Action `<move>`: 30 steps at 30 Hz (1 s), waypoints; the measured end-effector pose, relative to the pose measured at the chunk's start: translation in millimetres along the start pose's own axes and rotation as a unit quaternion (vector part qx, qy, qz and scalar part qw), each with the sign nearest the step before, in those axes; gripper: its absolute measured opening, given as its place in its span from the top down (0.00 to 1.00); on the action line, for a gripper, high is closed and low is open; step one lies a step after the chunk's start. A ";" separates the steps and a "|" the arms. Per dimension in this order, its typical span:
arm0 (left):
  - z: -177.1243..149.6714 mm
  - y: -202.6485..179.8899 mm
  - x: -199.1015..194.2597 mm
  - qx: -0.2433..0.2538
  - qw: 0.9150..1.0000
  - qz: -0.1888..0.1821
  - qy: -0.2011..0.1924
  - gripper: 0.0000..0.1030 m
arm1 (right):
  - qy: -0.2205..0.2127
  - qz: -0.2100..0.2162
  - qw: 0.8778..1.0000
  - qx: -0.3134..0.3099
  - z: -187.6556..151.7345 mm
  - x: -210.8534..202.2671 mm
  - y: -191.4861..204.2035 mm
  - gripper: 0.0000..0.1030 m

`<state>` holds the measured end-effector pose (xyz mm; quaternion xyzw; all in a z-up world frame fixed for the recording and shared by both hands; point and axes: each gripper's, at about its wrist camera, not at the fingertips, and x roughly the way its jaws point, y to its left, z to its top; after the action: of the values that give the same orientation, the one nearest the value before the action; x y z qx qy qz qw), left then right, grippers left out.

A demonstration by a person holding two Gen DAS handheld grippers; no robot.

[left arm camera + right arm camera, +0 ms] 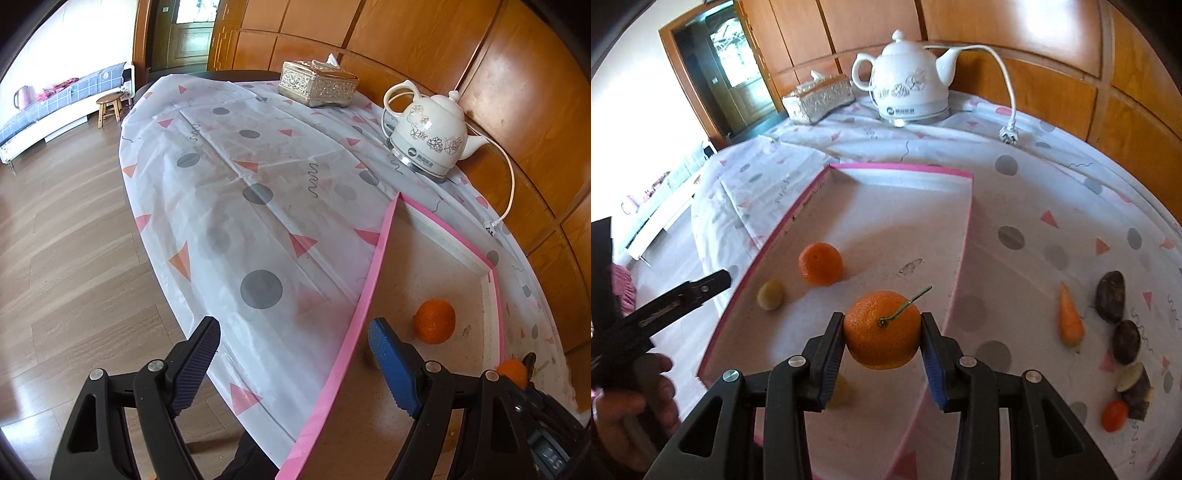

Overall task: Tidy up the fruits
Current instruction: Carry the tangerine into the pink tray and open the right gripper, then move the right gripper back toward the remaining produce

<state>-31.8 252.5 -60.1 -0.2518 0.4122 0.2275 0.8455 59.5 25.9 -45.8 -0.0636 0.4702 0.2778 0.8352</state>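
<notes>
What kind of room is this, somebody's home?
Most likely a home's living or dining room: a table under a patterned tablecloth holds a flowered electric kettle and a tissue box, with wood-panelled walls behind.

Light: bright daylight — blown-out wall at left
Glare: sheen on wood panels
Edges: fisheye bending, dark vignette corners
Focus: sharp

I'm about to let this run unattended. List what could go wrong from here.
1. The stemmed orange mandarin is pinched only at its sides by the right gripper above the pink-rimmed shallow tray; it could slip out.
2. Released, it may roll into the loose orange or small yellowish fruit.
</notes>
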 end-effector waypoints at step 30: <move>-9.6 -33.6 -13.6 0.056 0.998 -0.028 -0.011 0.18 | -0.091 -0.210 0.959 0.167 -132.9 -125.9 -137.3 0.48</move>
<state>-25.0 218.3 -46.2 -0.2130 0.4077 0.1834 0.8688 -19.0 -188.8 -36.7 0.0052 0.4080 0.0176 0.9128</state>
